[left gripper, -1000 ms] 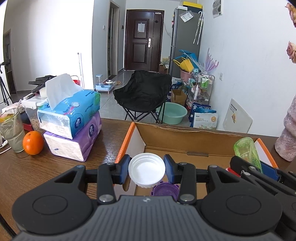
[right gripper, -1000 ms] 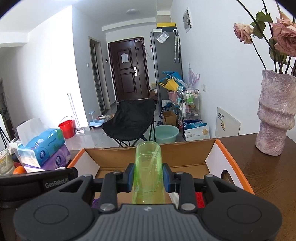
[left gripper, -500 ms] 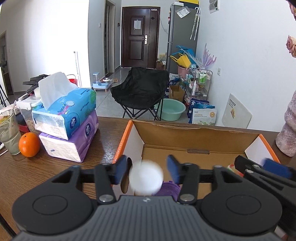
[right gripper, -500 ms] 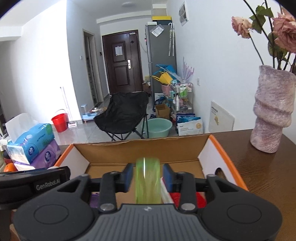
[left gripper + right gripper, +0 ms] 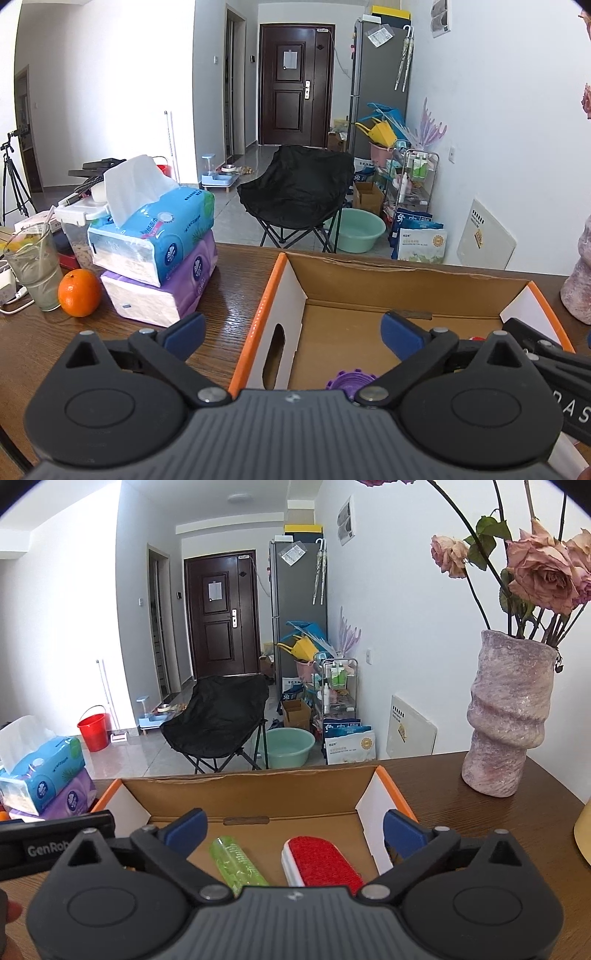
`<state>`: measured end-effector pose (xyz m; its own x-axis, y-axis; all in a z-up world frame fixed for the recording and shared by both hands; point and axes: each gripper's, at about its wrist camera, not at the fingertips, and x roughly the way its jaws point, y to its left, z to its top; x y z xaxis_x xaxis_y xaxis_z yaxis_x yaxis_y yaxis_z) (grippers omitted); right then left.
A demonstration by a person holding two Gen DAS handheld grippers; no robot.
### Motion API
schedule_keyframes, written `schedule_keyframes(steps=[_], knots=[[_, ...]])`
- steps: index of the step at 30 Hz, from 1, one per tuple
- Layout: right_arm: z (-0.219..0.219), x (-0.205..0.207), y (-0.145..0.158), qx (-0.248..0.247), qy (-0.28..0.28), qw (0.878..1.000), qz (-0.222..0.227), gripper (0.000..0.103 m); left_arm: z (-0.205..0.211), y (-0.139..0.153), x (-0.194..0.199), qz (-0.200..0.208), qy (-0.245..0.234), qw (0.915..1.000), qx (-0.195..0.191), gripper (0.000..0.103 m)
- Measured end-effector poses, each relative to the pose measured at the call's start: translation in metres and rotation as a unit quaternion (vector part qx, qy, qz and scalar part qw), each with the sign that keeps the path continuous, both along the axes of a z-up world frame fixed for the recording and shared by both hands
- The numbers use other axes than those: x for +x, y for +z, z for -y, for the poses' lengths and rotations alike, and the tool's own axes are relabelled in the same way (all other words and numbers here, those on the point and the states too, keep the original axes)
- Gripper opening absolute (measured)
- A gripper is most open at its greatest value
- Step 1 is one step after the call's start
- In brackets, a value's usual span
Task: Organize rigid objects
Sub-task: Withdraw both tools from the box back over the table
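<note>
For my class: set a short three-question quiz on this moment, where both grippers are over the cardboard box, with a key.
1. True or false: the right gripper is clamped on the green tube.
2. What lies right of the green tube inside the cardboard box? A) an orange B) a red brush C) a glass
3. Fill in: in the left wrist view, the blue tissue pack sits on top of a ____ tissue pack.

Key
1. False: its jaws are wide apart and the tube lies on the box floor.
2. B, the red brush.
3. Purple. The left gripper is open too.
</note>
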<state>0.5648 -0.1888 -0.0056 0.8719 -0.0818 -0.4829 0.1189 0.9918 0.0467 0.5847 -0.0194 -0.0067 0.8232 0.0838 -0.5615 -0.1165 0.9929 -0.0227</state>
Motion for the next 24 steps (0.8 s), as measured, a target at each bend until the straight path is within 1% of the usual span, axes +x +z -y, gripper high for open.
schedule_keyframes(steps=[13, 24], knots=[[0.006, -0.008, -0.001, -0.004, -0.004, 1.000, 0.000, 0.103, 0.002, 0.000, -0.003, -0.005, 0.000, 1.0000, 0.000, 0.103], [0.013, -0.024, 0.003, 0.000, -0.003, 1.000, 0.010, 0.103, 0.000, 0.003, -0.021, -0.002, -0.001, 1.0000, 0.003, 0.103]])
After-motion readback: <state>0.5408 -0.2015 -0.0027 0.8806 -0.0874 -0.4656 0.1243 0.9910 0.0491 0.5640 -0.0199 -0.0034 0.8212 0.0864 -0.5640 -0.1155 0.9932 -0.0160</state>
